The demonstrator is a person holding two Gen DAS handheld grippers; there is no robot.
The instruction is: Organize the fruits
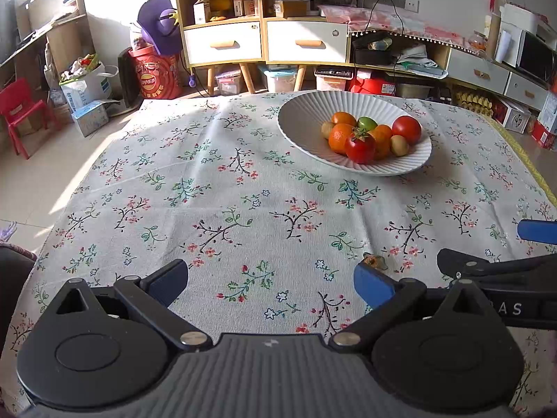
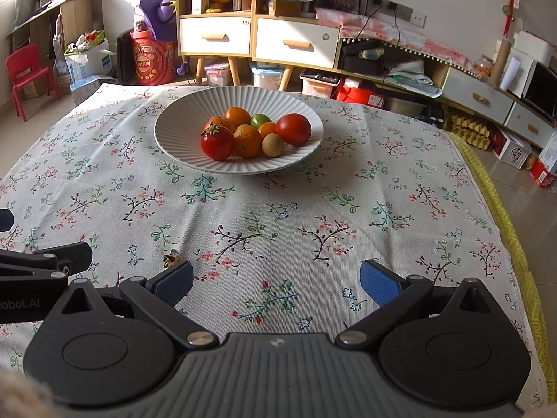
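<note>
Left gripper: jaws spread wide, nothing between them but flowered cloth; low over the counter's near part.
Right gripper: jaws equally wide apart and empty; its neighbour's black linkage shows at the left edge of its view.
Blue pads: one on each finger, all clear of any fruit.
Counter: covered by a pale tablecloth printed with branches and small flowers.
White ribbed plate: well ahead of both pairs of jaws; up and to the right of the left jaws, slightly left of centre ahead of the right jaws.
Fruit pile: heaped together in the plate's hollow, every piece touching a neighbour.
Stemmed tomato: the piece nearest the jaws, green calyx on top.
Smooth tomato: on the pile's right side.
Oranges: several, in the middle and back of the heap.
Lime: green, at the back, partly hidden.
Small tan fruit: at the front right, between orange and smooth tomato.
Brown scrap: lies on the cloth just beside the tip of the right gripper's left finger; what it is cannot be told.
</note>
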